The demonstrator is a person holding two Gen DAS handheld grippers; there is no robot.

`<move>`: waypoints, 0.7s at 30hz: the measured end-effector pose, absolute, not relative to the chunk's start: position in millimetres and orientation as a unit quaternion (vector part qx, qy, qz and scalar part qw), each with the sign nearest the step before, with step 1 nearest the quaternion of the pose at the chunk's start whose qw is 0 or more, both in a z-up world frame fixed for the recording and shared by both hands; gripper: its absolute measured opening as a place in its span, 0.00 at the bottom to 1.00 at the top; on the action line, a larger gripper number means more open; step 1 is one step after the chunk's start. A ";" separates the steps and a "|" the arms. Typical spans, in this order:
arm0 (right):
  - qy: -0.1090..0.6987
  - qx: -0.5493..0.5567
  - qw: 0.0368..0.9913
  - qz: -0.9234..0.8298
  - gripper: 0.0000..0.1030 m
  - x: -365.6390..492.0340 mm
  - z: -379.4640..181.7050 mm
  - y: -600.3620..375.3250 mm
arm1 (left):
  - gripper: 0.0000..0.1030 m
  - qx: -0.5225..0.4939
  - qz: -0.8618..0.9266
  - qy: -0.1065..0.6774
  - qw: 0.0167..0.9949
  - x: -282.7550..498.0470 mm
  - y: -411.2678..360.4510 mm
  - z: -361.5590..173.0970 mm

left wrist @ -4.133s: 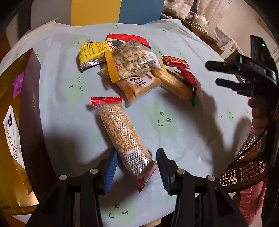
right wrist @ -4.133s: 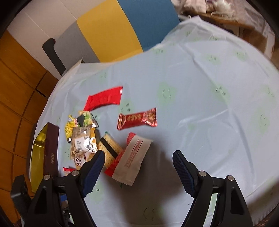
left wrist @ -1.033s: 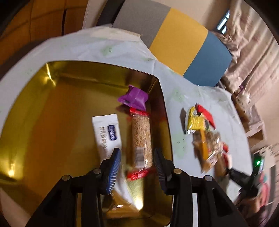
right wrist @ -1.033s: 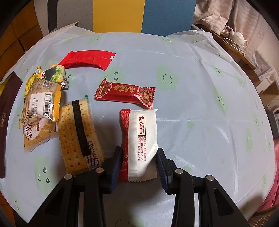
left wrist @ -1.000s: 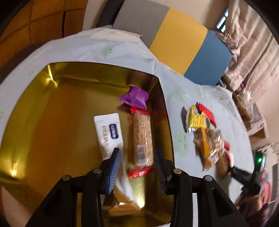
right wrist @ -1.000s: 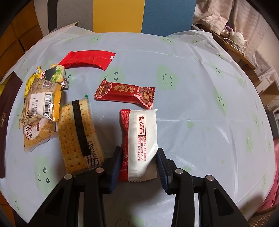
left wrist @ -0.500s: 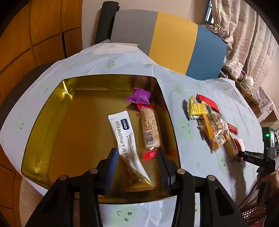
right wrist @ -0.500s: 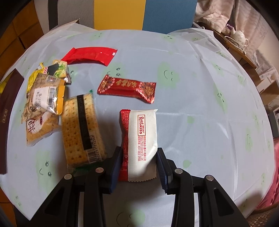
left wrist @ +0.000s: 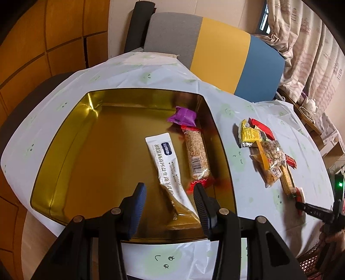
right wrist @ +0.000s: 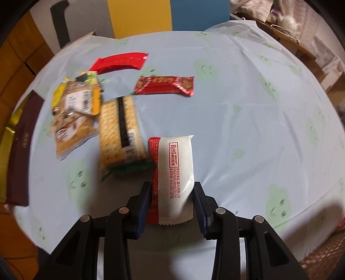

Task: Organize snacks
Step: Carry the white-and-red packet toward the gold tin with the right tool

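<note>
A gold tin box [left wrist: 64, 148] sits on the table and holds a grain bar [left wrist: 197, 157], a white sachet [left wrist: 167, 159] and a purple packet [left wrist: 183, 116]. My left gripper [left wrist: 170, 198] is open and empty above the box's near side. My right gripper [right wrist: 171, 200] is shut on a white and red snack pack [right wrist: 174, 172] and holds it above the tablecloth. Loose snacks lie on the cloth: a cracker pack [right wrist: 120, 131], a dark red bar [right wrist: 165, 85], a red packet [right wrist: 120, 61] and a yellow pile [right wrist: 77, 103].
The box's dark brown side [right wrist: 20, 155] shows at the left of the right wrist view. A grey, yellow and blue chair back [left wrist: 215, 49] stands behind the table. A teapot [right wrist: 287, 20] sits on a side table at far right.
My left gripper let go of the grain bar in the gold box, opened and drew back. My right gripper closed on the white and red pack and has lifted it off the cloth.
</note>
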State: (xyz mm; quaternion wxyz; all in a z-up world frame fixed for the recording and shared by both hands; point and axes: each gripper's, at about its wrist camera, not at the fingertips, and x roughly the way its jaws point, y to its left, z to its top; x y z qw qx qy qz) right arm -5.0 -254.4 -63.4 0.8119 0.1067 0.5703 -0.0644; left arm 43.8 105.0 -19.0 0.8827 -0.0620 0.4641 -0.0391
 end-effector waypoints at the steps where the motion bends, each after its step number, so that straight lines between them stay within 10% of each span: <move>1: 0.568 0.110 0.813 -0.057 0.38 -8.5 -63.0 -252.4 | 0.45 -0.063 -0.039 0.464 0.883 43.8 106.0 -19.6; 21: 0.558 0.138 0.818 0.004 0.31 -31.2 -59.9 -216.1 | 0.45 -0.089 -0.023 0.457 0.885 42.8 131.2 -17.6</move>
